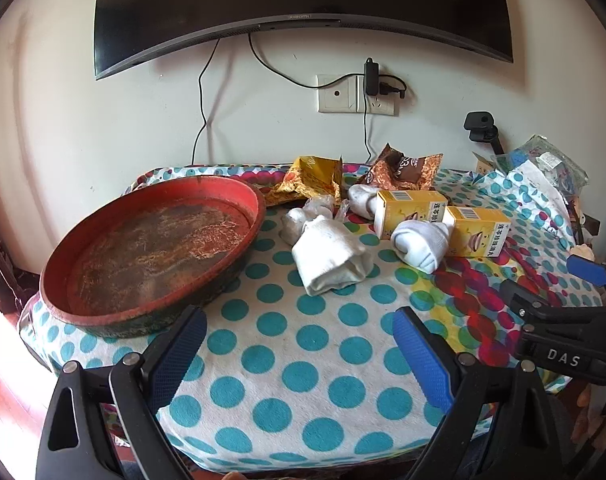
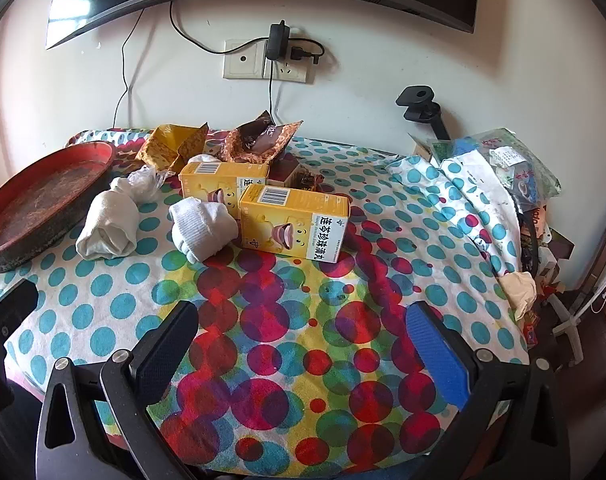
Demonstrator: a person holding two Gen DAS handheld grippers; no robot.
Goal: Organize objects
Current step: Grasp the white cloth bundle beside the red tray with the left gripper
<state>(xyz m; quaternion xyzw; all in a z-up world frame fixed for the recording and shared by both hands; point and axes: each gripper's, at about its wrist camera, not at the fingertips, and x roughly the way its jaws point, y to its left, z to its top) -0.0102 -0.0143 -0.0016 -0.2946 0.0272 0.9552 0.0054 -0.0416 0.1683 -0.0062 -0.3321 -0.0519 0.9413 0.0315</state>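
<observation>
A round red tray [image 1: 103,240] [image 2: 19,216] sits at the table's left. Past it lie a rolled cream sock [image 1: 329,258] [image 2: 109,224], a white sock roll [image 1: 421,242] [image 2: 203,226] and two yellow boxes [image 1: 479,232] [image 1: 409,210] [image 2: 295,220] [image 2: 223,184]. A third sock roll [image 1: 361,198] lies behind the boxes. Yellow and brown snack bags [image 1: 313,178] [image 1: 403,170] [image 2: 173,146] [image 2: 259,140] and crumpled plastic [image 1: 307,216] [image 2: 143,184] rest near the wall. My left gripper [image 1: 299,360] is open over the cloth near the front edge. My right gripper [image 2: 303,356] is open too, nothing between its fingers.
A polka-dot cloth [image 1: 287,360] [image 2: 383,208] covers the table. A heap of bags and papers [image 2: 511,176] [image 1: 543,168] fills the right side. A TV and a wall socket [image 1: 357,94] with cables are behind. A black clamp mount [image 2: 423,112] stands at the back right.
</observation>
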